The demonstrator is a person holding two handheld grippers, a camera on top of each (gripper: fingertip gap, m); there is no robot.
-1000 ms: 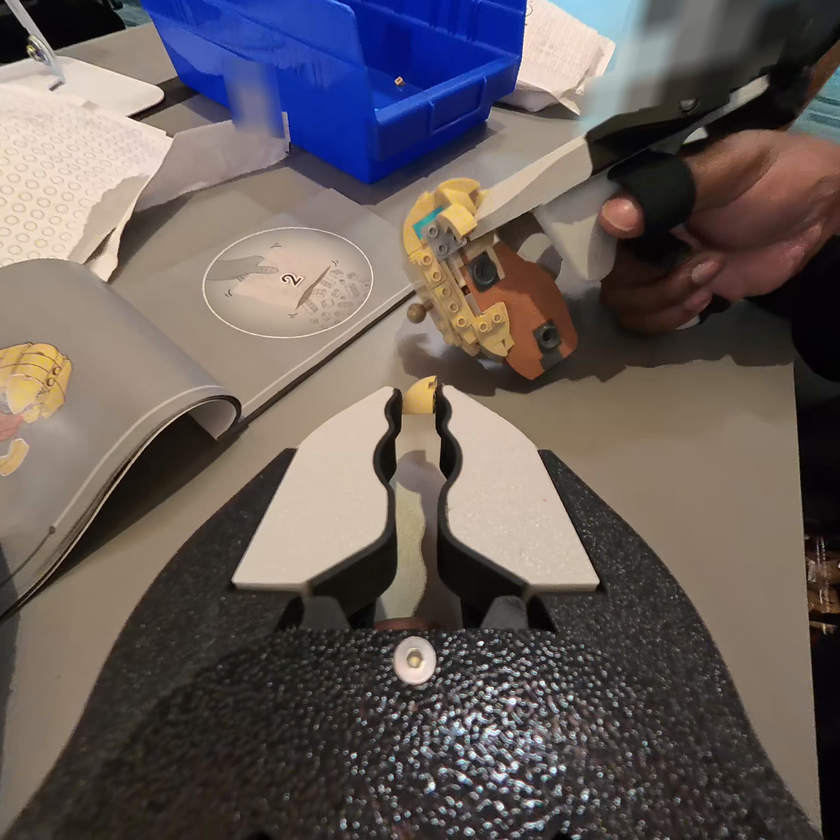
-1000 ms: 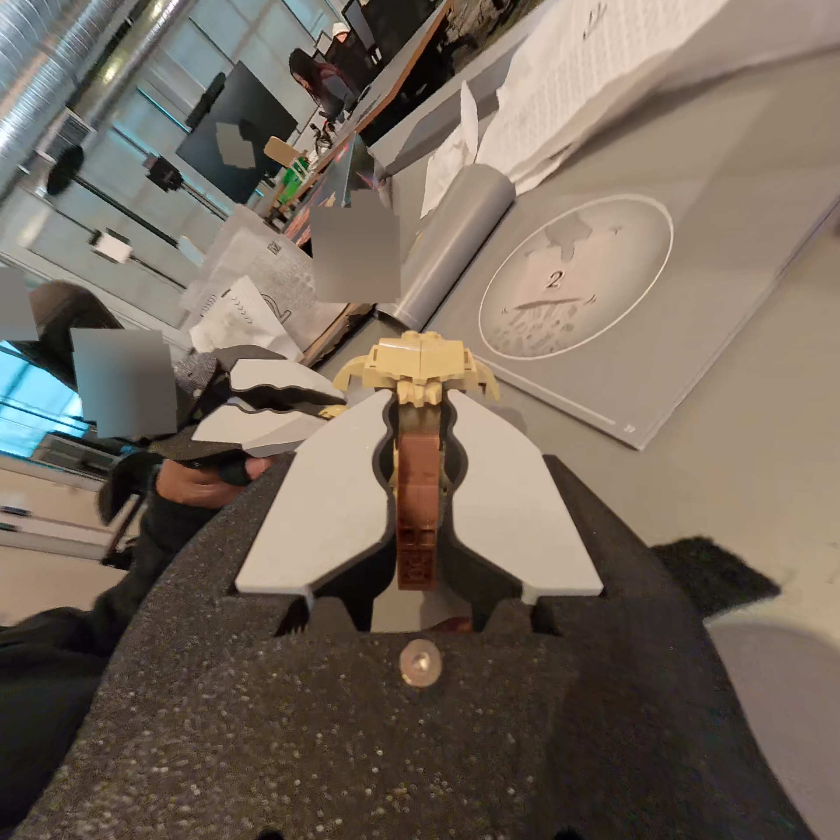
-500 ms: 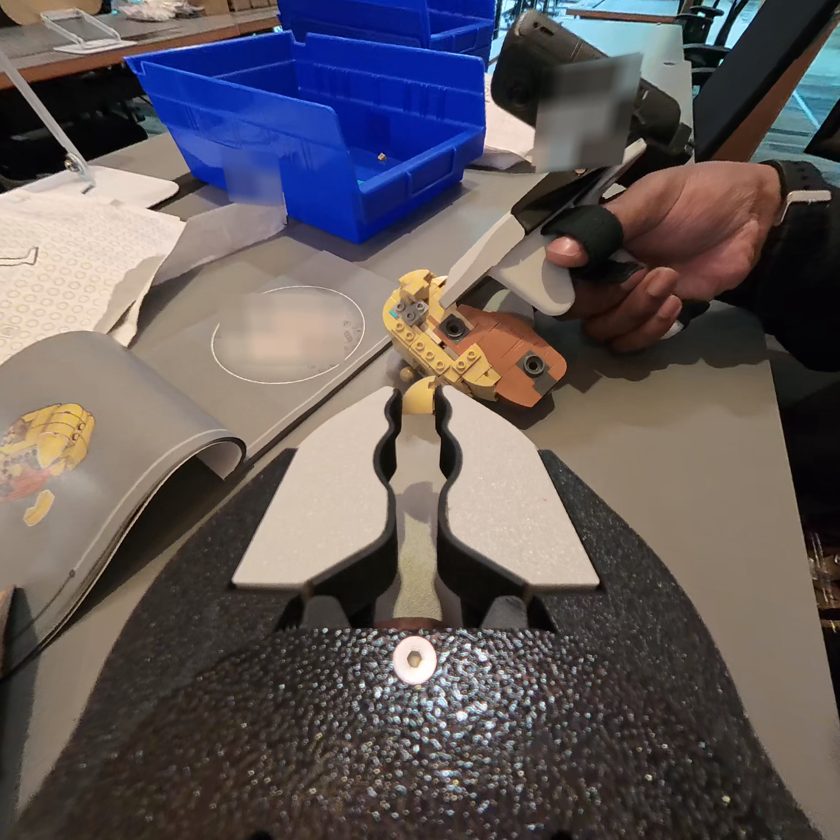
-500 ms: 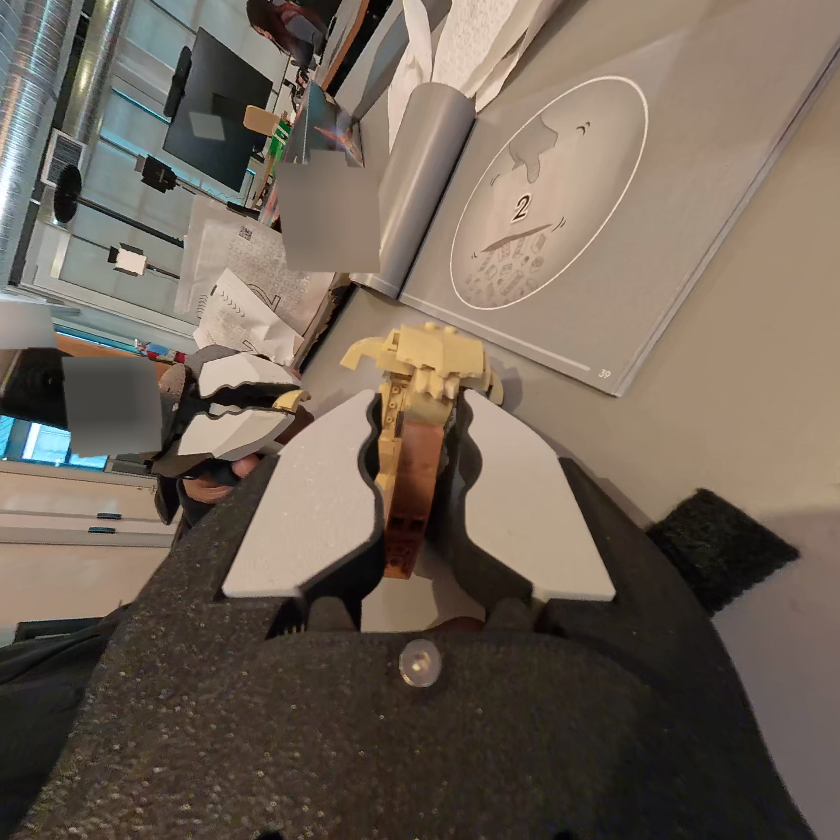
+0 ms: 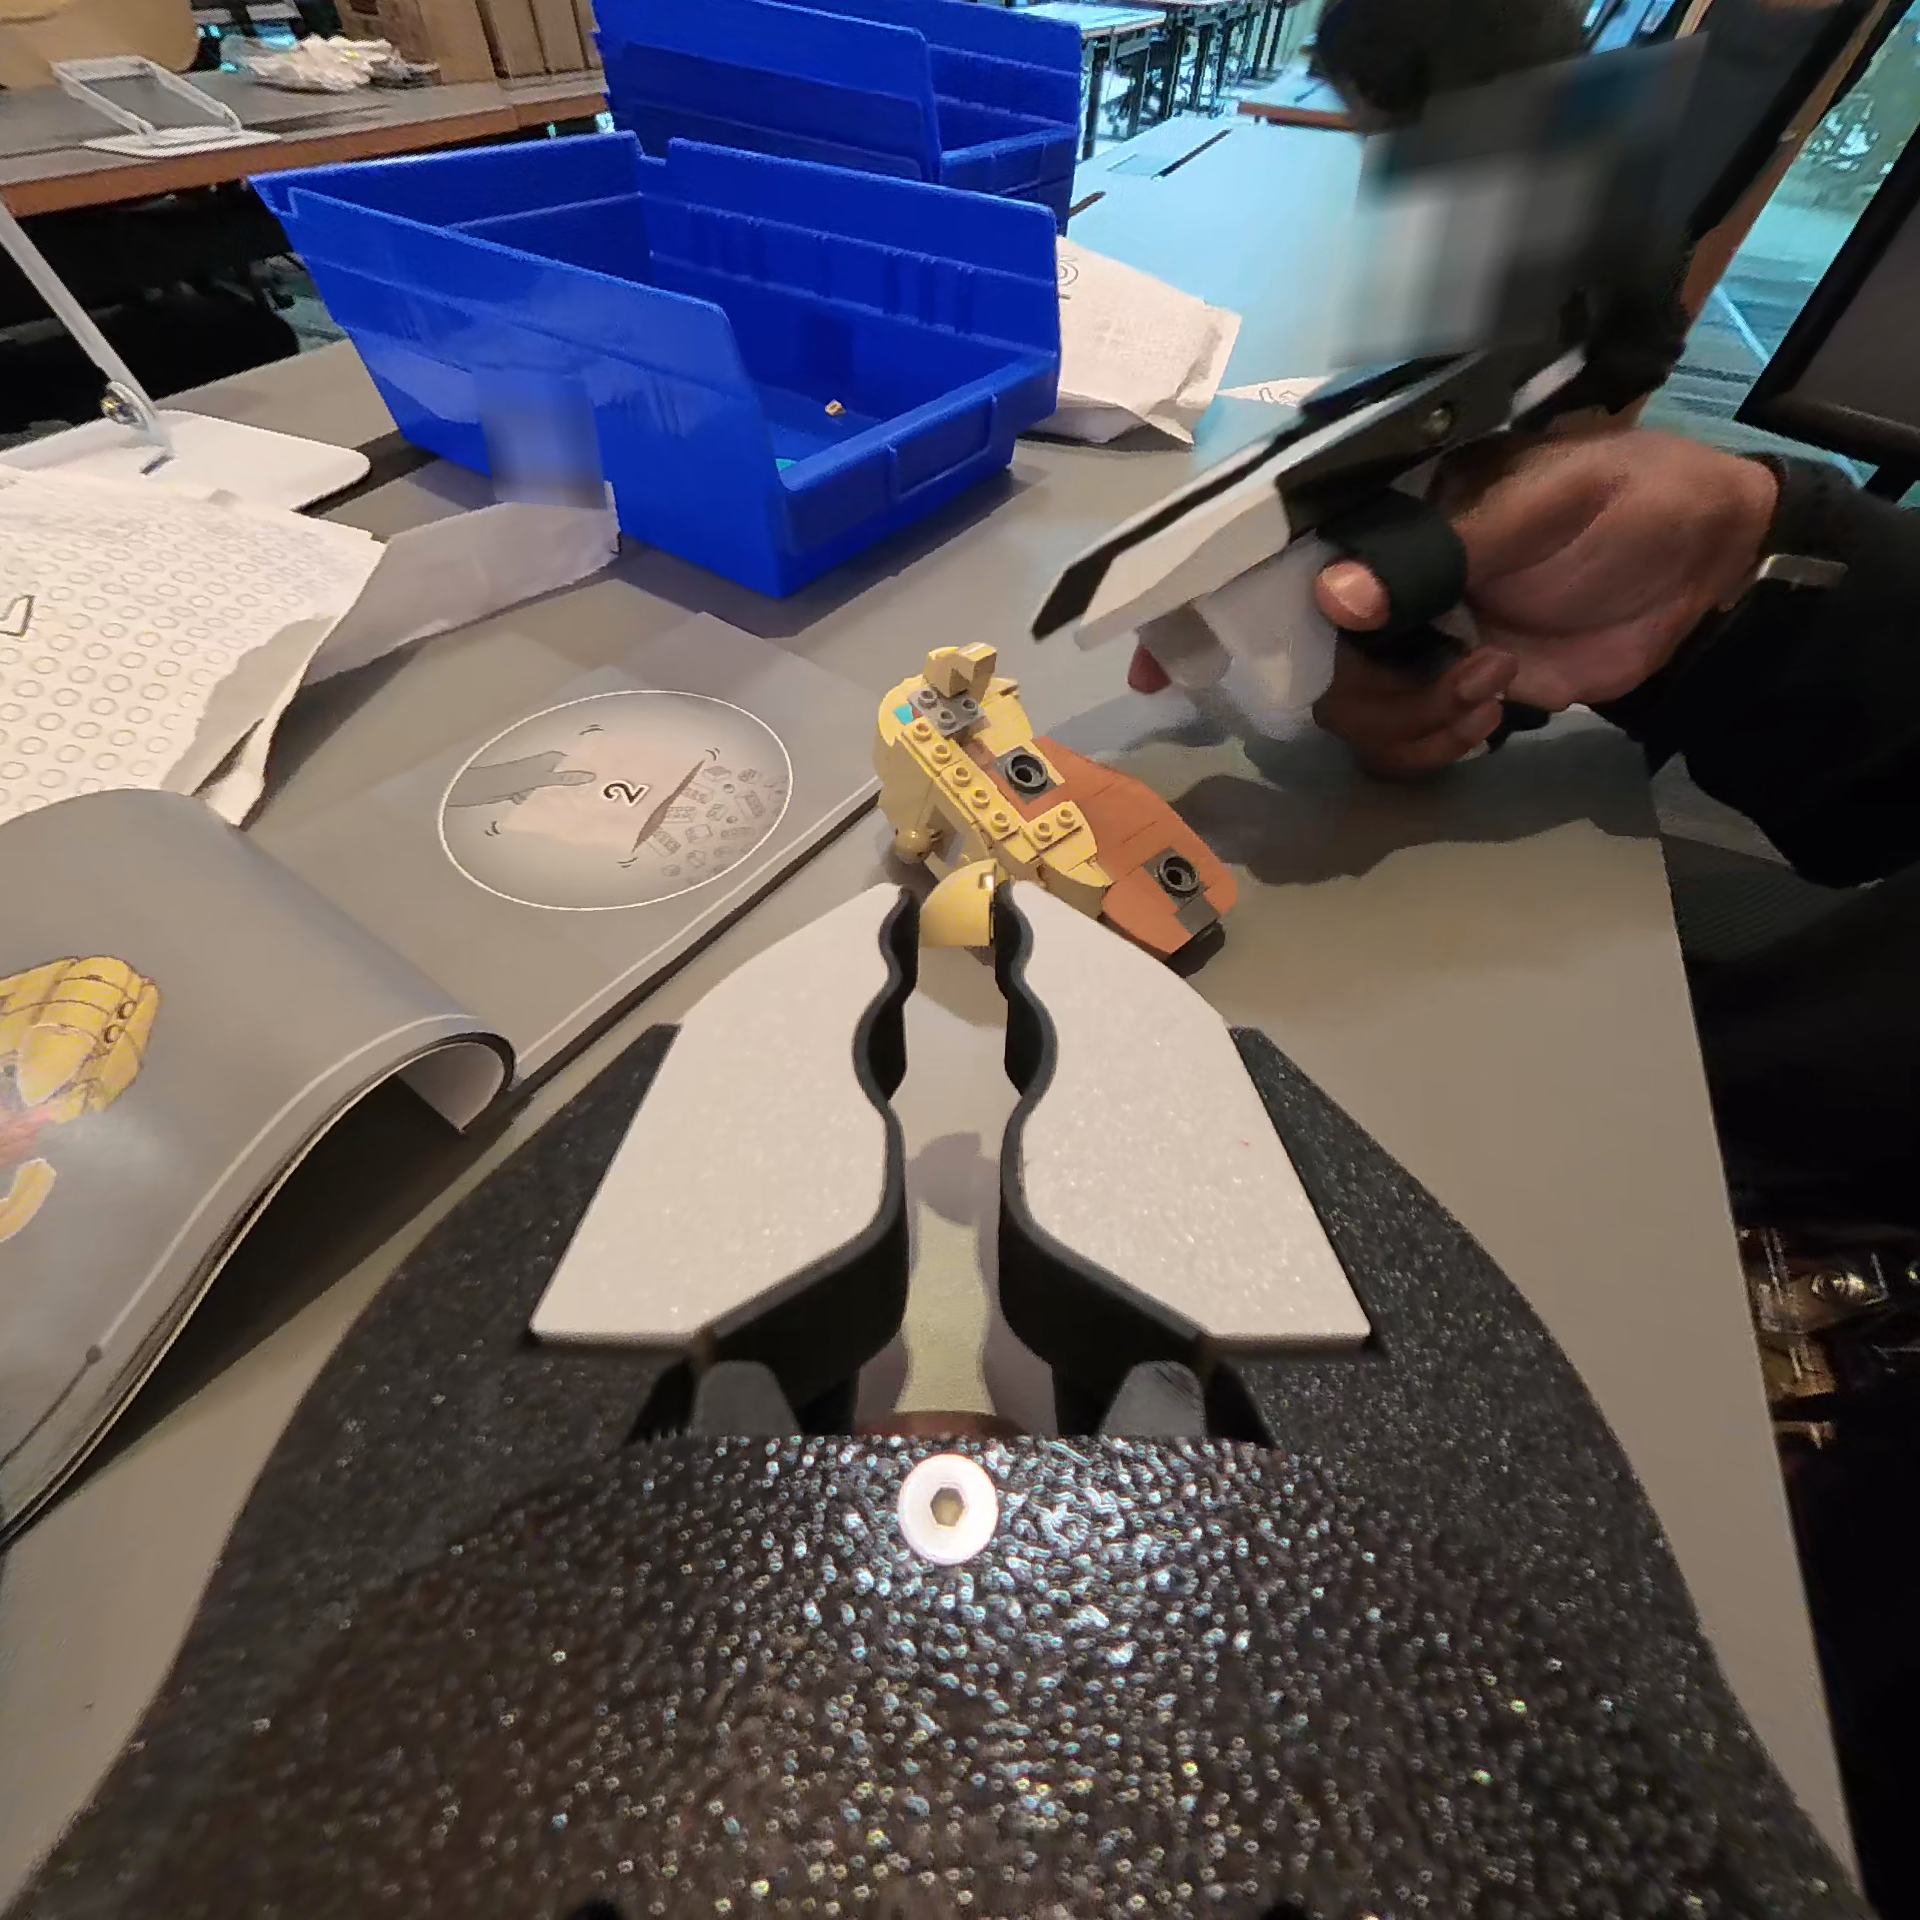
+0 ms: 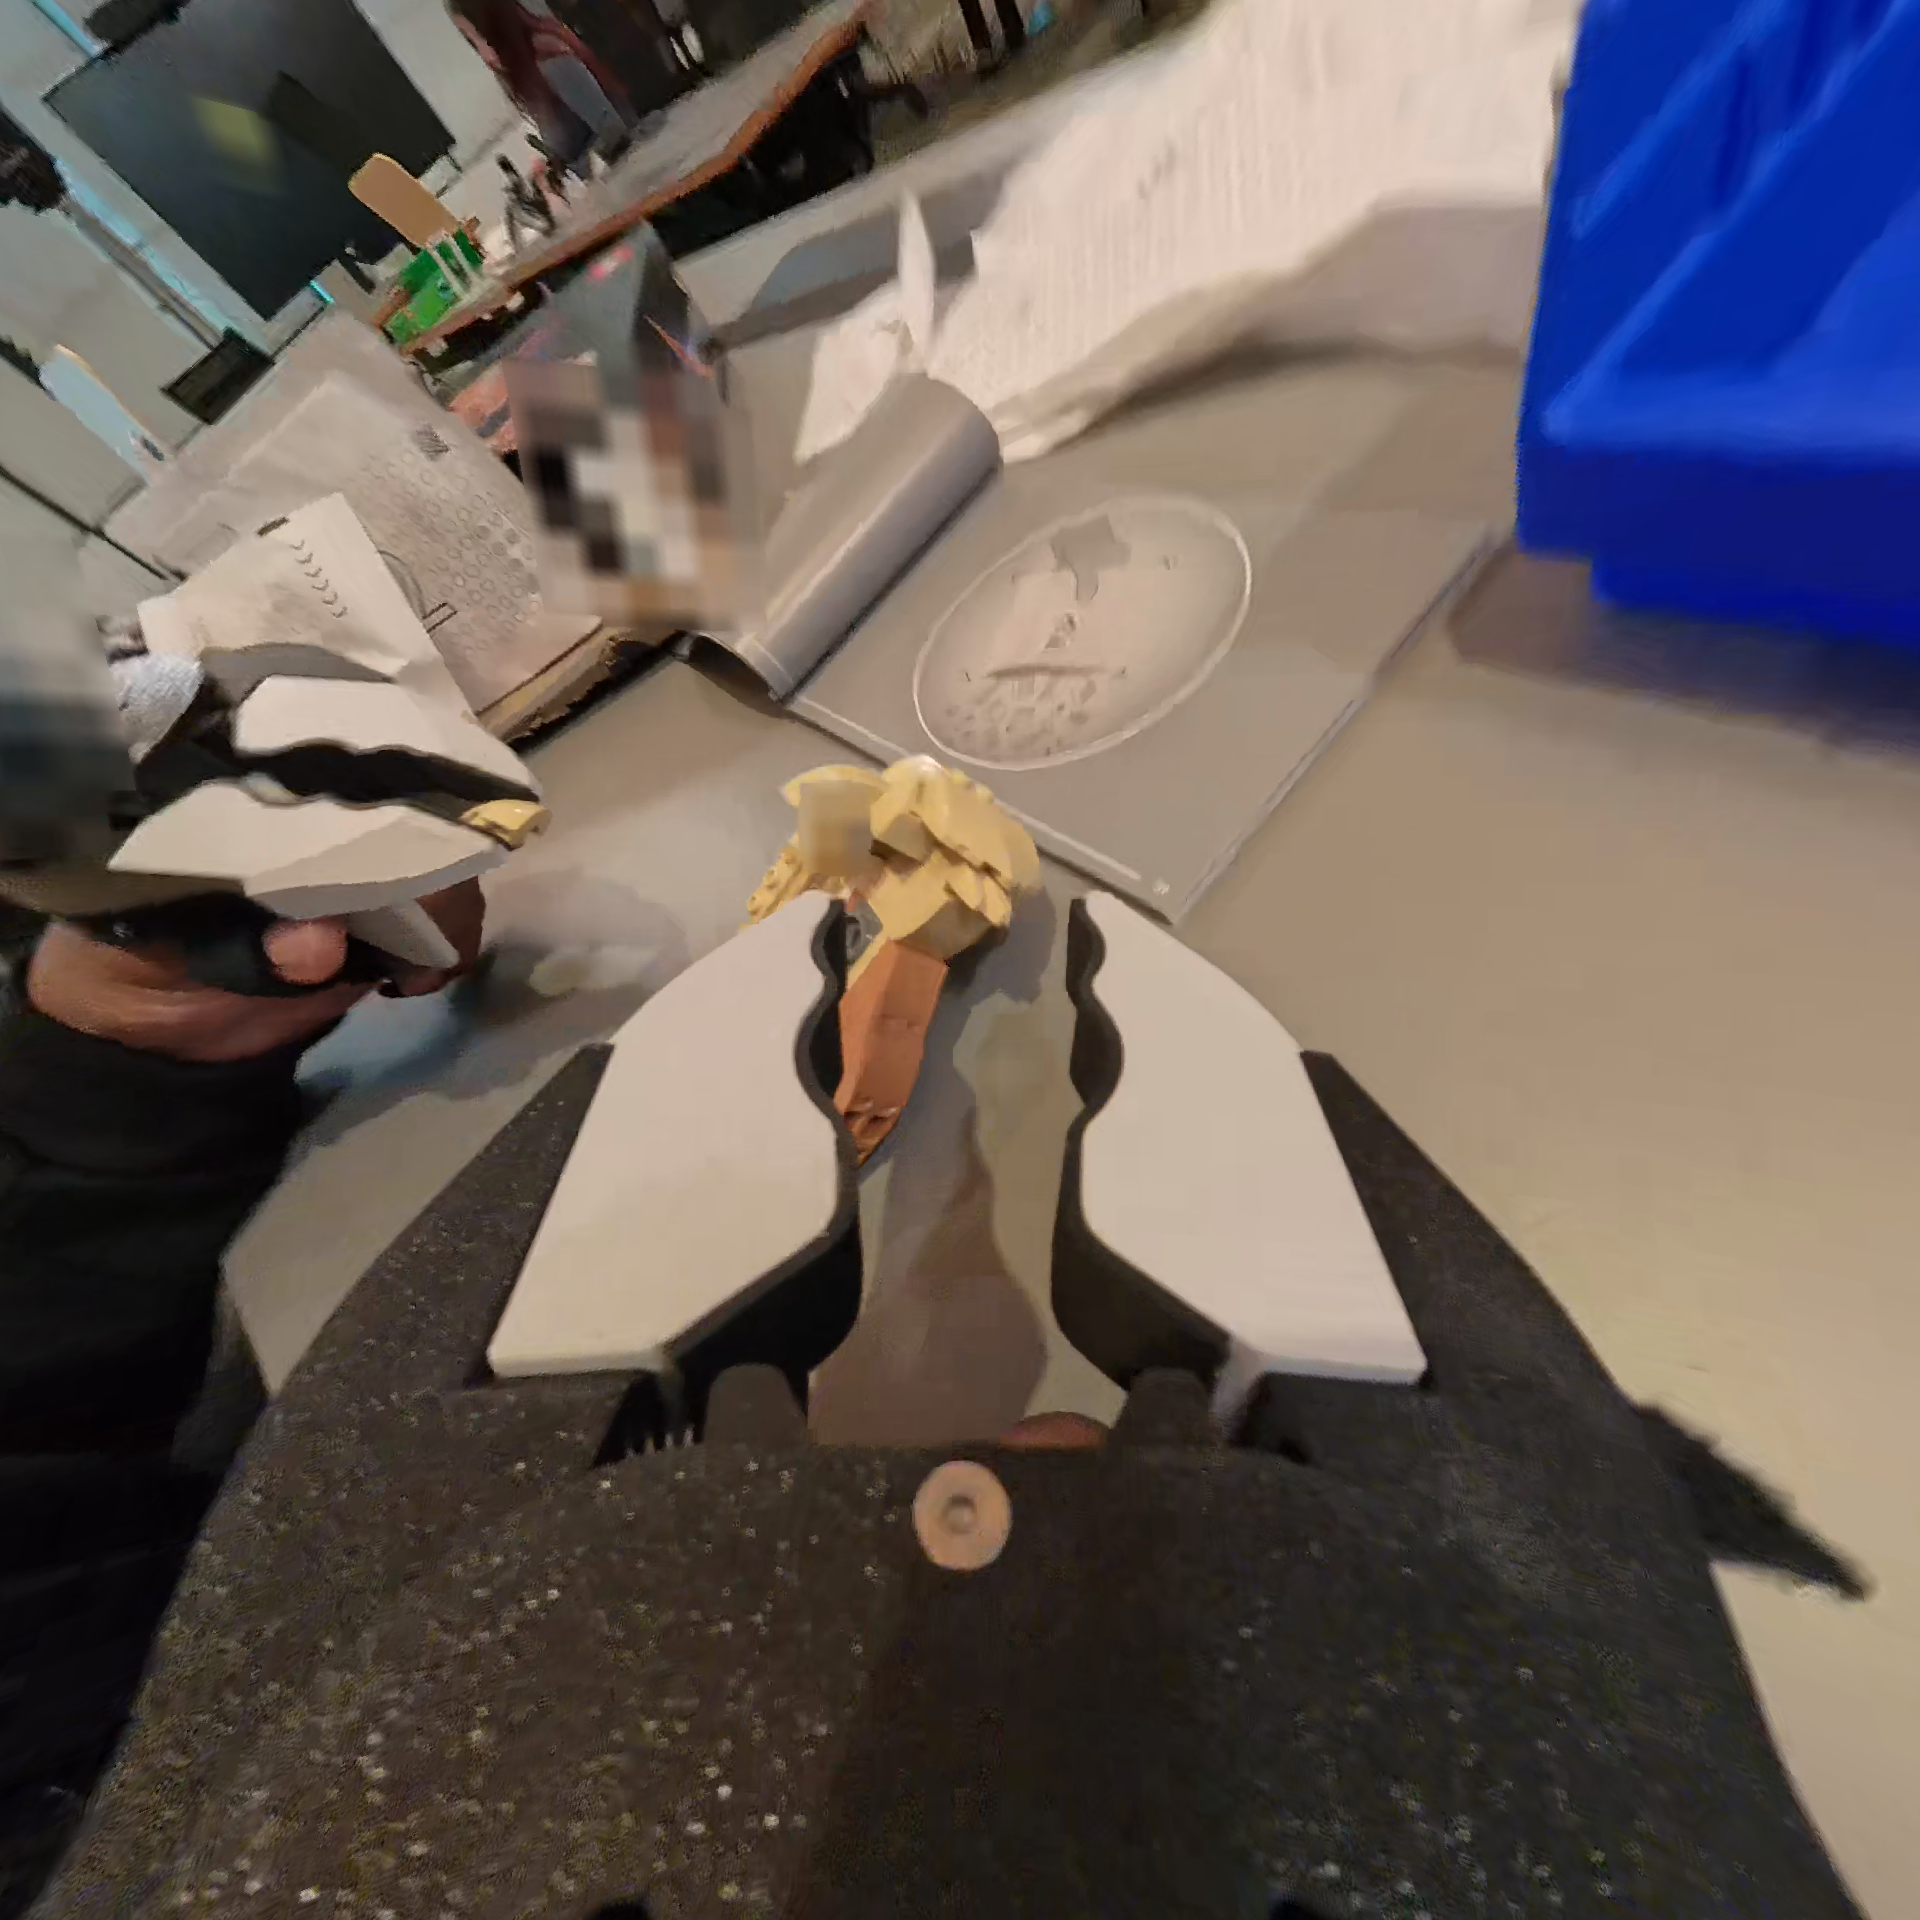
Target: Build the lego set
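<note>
My left gripper [image 5: 951,906] is shut on a small tan curved brick [image 5: 958,916] pinched at its fingertips, just above the grey table [image 5: 1403,1039]. A tan and brown brick model [image 5: 1039,800] lies on the table right beyond it. My right gripper [image 5: 1070,618] hangs open above and to the right of the model, touching nothing. In the right wrist view the right gripper [image 6: 951,914] is open with the model [image 6: 914,842] lying below, between its spread fingers and free of the pads. My left gripper [image 6: 499,821] shows there at the left with the tan brick [image 6: 509,819].
An open grey instruction booklet [image 5: 520,810] lies left of the model. Blue plastic bins [image 5: 727,343] stand behind it. White paper sheets [image 5: 135,623] lie at the far left. A person's hand [image 5: 1558,582] holds the right gripper.
My right gripper opened and let go of the brick model, which now lies on the table, then lifted up and away to the right. My left gripper kept hold of the tan brick.
</note>
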